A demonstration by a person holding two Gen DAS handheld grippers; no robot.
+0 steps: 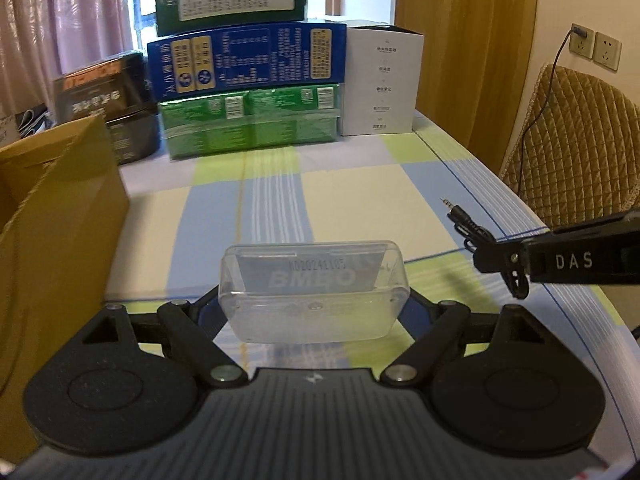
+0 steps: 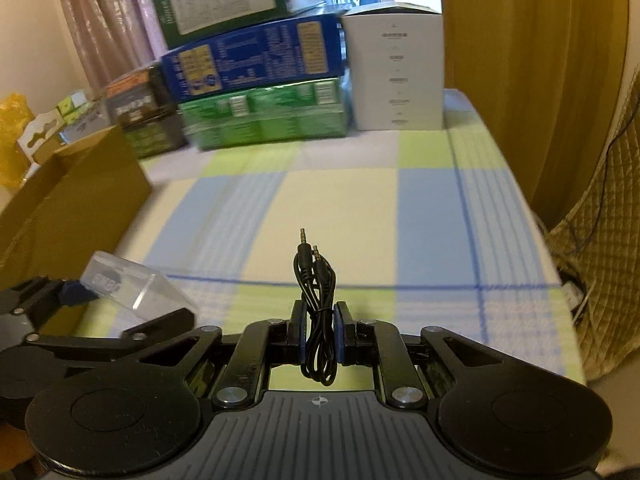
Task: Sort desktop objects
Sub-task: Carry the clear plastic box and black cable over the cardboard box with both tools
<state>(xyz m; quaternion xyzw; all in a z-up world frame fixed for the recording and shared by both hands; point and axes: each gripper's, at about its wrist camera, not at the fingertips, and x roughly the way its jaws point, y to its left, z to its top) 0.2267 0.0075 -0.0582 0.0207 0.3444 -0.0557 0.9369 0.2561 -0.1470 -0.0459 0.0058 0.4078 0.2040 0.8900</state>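
Observation:
A clear plastic case (image 1: pixel 314 290) with a printed card inside sits between the fingers of my left gripper (image 1: pixel 314 308), which is shut on it above the checked tablecloth. The same clear case (image 2: pixel 120 284) shows at the lower left of the right wrist view. My right gripper (image 2: pixel 320 332) is shut on a coiled black audio cable (image 2: pixel 316 304) whose two jack plugs point forward. In the left wrist view that right gripper (image 1: pixel 500 260) enters from the right with the black cable (image 1: pixel 466 220) hanging from it.
An open cardboard box (image 1: pixel 60 216) stands at the left, also seen as the brown box (image 2: pixel 80 196). Stacked green, blue and white cartons (image 1: pixel 248 80) line the far end of the table. A padded chair (image 1: pixel 576 148) stands beyond the table's right edge.

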